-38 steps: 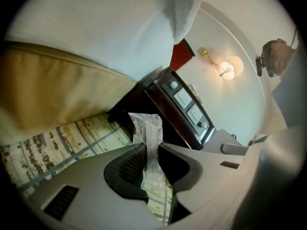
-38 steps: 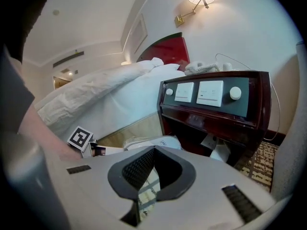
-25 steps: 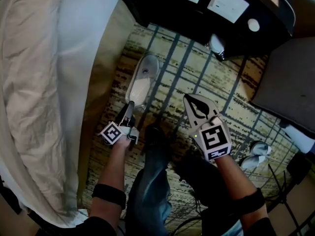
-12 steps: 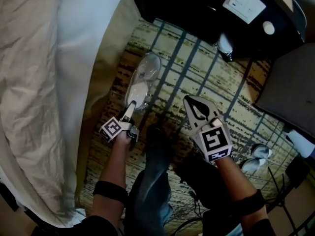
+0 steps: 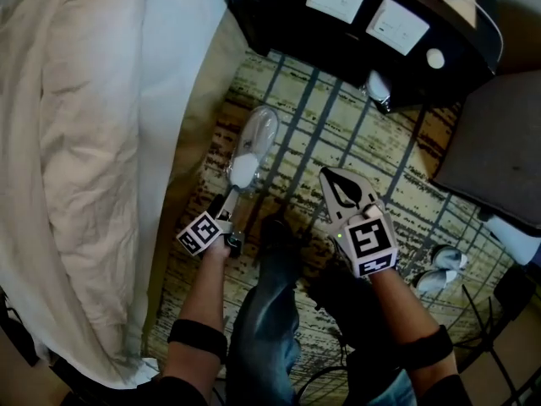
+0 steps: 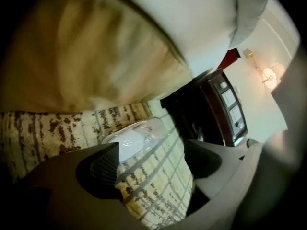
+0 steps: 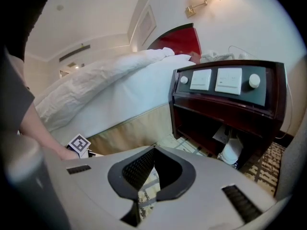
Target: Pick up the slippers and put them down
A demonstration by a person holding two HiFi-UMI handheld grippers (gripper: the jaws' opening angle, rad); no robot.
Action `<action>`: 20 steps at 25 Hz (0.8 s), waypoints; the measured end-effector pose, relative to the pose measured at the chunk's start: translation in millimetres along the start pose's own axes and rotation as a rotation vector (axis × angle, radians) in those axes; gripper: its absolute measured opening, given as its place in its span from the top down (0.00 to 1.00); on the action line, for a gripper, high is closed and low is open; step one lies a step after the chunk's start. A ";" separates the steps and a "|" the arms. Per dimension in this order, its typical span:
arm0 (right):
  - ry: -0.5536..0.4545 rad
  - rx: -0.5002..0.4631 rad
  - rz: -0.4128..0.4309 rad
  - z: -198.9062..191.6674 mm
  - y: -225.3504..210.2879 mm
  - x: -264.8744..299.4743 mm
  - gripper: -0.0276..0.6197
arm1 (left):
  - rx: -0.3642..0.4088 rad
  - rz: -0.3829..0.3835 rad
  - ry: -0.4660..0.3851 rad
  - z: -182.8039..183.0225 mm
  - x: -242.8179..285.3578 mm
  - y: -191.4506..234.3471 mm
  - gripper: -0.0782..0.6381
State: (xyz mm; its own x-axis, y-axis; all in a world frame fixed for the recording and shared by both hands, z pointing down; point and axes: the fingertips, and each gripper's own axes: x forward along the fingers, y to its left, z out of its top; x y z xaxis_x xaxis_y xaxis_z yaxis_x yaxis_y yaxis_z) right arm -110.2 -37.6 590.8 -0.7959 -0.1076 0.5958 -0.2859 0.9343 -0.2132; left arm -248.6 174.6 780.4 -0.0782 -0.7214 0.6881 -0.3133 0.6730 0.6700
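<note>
A white slipper (image 5: 250,145) in a clear wrapper lies on the patterned carpet beside the bed skirt. My left gripper (image 5: 226,201) sits just behind its near end, pointing along it. Its jaws have just been opening and stand open, with only carpet between the pads. In the left gripper view the slipper (image 6: 135,137) lies just ahead of the left gripper (image 6: 149,163), its near end partly hidden by the left pad. My right gripper (image 5: 345,186) hovers over the carpet to the right, shut and empty. In the right gripper view, the right gripper (image 7: 146,186) shows only carpet past its jaws.
The bed (image 5: 84,142) with white duvet and beige skirt fills the left. A dark nightstand (image 5: 355,24) with switch panels stands at the top, a white object (image 5: 375,83) beneath it. A grey seat (image 5: 499,150) is at right, a crumpled white thing (image 5: 439,267) below it.
The left gripper, earlier closed at the slipper's near end, has opened and drawn back a little. The slipper stays on the carpet. The right gripper has hardly moved.
</note>
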 end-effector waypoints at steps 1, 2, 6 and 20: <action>-0.006 0.005 -0.009 11.1 0.5 -9.1 0.96 | 0.017 -0.039 0.004 4.1 -10.0 -21.9 0.34; -0.013 0.009 -0.018 23.9 0.8 -19.4 0.96 | 0.035 -0.083 0.012 7.9 -21.1 -46.7 0.38; -0.036 0.014 -0.048 85.7 7.6 -73.6 0.96 | 0.184 -0.223 0.038 28.6 -83.3 -154.6 0.62; -0.208 0.019 -0.196 338.7 34.1 -337.3 0.96 | 0.734 -0.328 -0.223 138.8 -378.9 -542.3 0.87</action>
State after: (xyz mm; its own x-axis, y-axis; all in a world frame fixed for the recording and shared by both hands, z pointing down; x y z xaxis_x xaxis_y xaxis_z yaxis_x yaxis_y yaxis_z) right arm -32.2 -84.6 120.4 -0.8164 -0.3546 0.4558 -0.4533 0.8825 -0.1252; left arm -180.5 60.3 117.7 -0.0369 -0.9295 0.3671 -0.8838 0.2017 0.4220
